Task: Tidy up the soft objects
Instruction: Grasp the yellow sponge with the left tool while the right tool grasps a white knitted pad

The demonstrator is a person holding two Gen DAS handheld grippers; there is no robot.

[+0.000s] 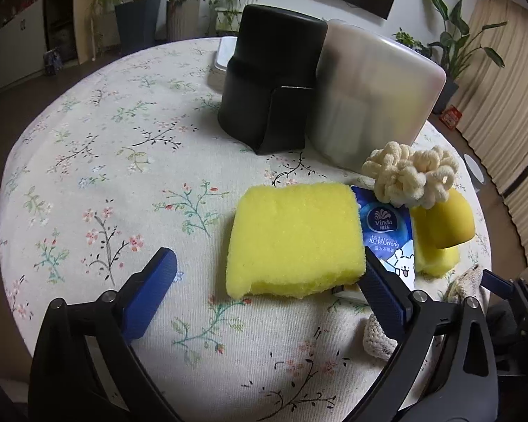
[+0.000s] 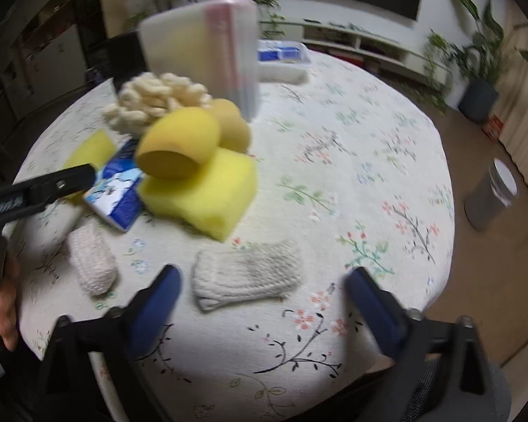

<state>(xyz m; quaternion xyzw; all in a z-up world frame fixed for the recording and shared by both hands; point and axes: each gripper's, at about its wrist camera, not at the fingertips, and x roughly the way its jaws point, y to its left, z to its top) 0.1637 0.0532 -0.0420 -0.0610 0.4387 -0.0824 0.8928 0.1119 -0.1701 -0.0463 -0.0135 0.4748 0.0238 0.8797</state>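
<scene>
left gripper point(image 1: 271, 292) jaws wide apart, flanking yellow sponge point(image 1: 294, 237), not pressing | right gripper point(image 2: 264, 302) jaws apart, gripping nothing, knitted pouch point(image 2: 246, 274) lay between

A round table point(image 1: 98, 147) under a cream cloth printed with flowering twigs carries everything. Directly on the cloth lie two yellow sponges point(image 1: 295, 239), a blue tissue pack point(image 1: 387, 235) between them, and two pale knitted pieces point(image 2: 246, 277) nearer the edge. Farther back stand a black container point(image 1: 267, 84) and a translucent white box point(image 1: 373, 102), touching each other, with a white tray point(image 2: 285, 59) behind them.
</scene>
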